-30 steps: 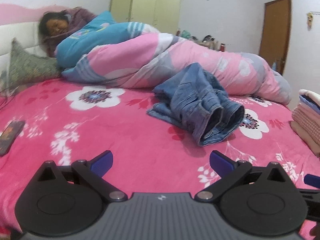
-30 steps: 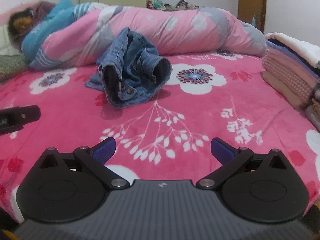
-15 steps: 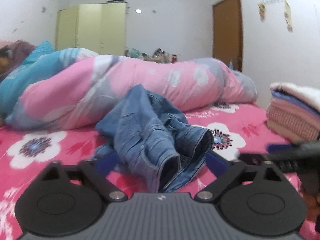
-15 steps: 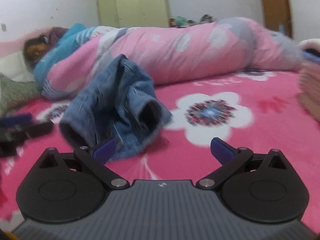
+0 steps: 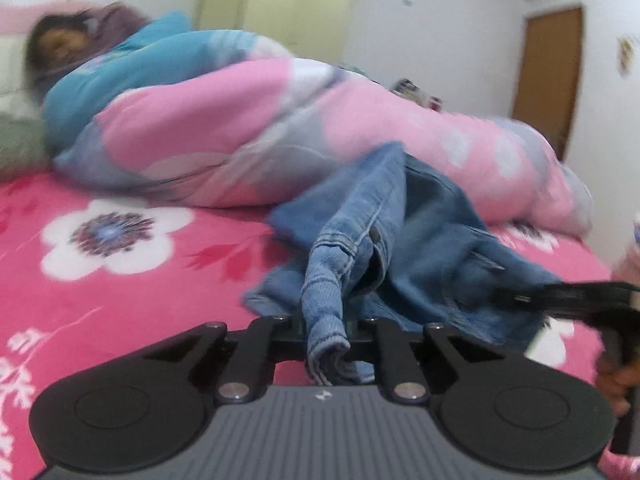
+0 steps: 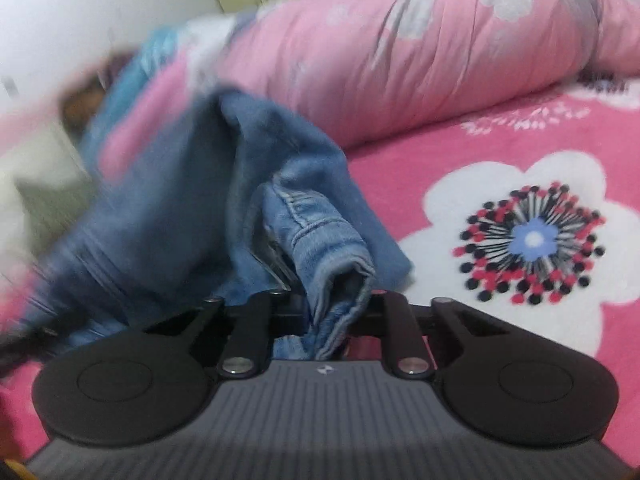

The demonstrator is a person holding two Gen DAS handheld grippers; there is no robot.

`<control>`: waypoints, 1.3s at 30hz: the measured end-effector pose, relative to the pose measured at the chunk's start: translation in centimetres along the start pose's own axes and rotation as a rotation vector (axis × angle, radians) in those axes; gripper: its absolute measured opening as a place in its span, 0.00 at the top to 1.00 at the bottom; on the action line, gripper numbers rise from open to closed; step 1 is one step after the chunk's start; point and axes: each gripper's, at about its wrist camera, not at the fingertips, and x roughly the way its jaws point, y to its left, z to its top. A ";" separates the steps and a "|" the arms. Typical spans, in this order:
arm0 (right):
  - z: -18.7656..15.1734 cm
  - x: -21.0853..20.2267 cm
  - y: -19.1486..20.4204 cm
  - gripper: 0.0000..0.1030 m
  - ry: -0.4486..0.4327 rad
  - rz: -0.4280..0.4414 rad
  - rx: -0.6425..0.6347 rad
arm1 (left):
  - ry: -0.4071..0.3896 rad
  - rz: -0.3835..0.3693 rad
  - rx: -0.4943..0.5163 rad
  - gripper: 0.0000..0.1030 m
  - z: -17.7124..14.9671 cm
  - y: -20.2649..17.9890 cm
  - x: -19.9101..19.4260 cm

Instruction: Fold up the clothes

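A crumpled pair of blue jeans (image 5: 432, 240) lies on the pink flowered bedspread (image 5: 100, 320). My left gripper (image 5: 326, 330) is closing, and a bunched denim edge is pinched between its jaws. In the right wrist view the jeans (image 6: 168, 208) rise in a heap. My right gripper (image 6: 338, 312) is closing too, with a folded denim hem clamped between its jaws. That right gripper (image 5: 560, 296) also reaches into the left wrist view from the right edge, onto the jeans. The fingertips of both are hidden by the cloth.
A rolled pink and blue quilt (image 5: 248, 136) lies just behind the jeans. A person (image 5: 60, 48) lies under it at the far left. A pale wardrobe (image 5: 280, 4) and a brown door (image 5: 548, 80) stand by the far wall. The bedspread (image 6: 520, 152) stretches right of the jeans.
Both grippers have moved in from the open bedspread to the jeans. Their jaws went from wide open to closed on denim edges, and the cloth has been drawn up.
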 end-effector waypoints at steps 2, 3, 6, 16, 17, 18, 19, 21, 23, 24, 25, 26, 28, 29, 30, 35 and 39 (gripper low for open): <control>0.2 -2.4 -0.5 0.91 -0.037 0.080 0.071 | -0.029 -0.021 -0.034 0.88 0.8 0.9 -1.5; 0.4 -3.8 -0.7 0.92 -0.057 0.120 0.106 | -0.053 -0.044 -0.042 0.88 1.4 0.9 -2.4; 1.1 -9.0 -1.6 0.92 -0.140 0.212 0.206 | -0.143 -0.143 -0.027 0.89 3.8 -0.8 -5.7; 4.0 -38.0 -1.7 0.92 -0.699 0.160 0.226 | -0.350 -0.697 -0.024 0.89 12.2 -13.7 -13.7; 3.6 -41.4 -0.7 0.92 -0.759 0.142 0.194 | -0.354 -0.755 -0.032 0.89 12.3 -14.3 -14.6; 2.8 -43.8 0.7 0.92 -0.798 0.122 0.153 | -0.356 -0.808 -0.038 0.89 12.3 -14.8 -15.4; 1.9 -46.3 2.2 0.92 -0.836 0.102 0.111 | -0.344 -0.849 -0.041 0.89 12.1 -15.1 -16.1; 0.0 -49.5 4.7 0.92 -0.849 0.073 0.057 | -0.287 -0.875 -0.043 0.89 11.2 -14.8 -16.1; -2.2 -49.2 6.1 0.91 -0.762 0.056 0.053 | -0.211 -0.854 -0.050 0.89 10.1 -13.3 -15.2; -3.4 -48.6 6.7 0.91 -0.709 0.042 0.057 | -0.176 -0.827 -0.056 0.89 9.6 -12.2 -14.5; -4.7 -47.3 7.1 0.91 -0.635 0.030 0.065 | -0.145 -0.790 -0.061 0.89 8.9 -10.8 -13.7; -6.0 -45.6 7.4 0.91 -0.563 0.034 0.082 | -0.117 -0.745 -0.064 0.89 8.1 -9.1 -13.1; -8.5 -41.5 7.8 0.91 -0.412 0.081 0.139 | -0.060 -0.647 -0.073 0.89 6.9 -5.2 -11.8; -9.6 -39.2 8.0 0.91 -0.335 0.119 0.174 | -0.034 -0.599 -0.083 0.89 6.3 -3.1 -11.3; -10.2 -36.8 8.6 0.91 -0.272 0.155 0.194 | -0.014 -0.560 -0.094 0.89 6.2 -1.1 -11.0; -10.8 -25.8 12.9 0.91 -0.011 0.337 0.216 | 0.000 -0.361 -0.148 0.89 6.4 9.1 -10.8; -8.3 -18.9 18.3 0.91 0.073 0.489 0.125 | -0.101 -0.226 -0.164 0.89 9.8 15.8 -12.0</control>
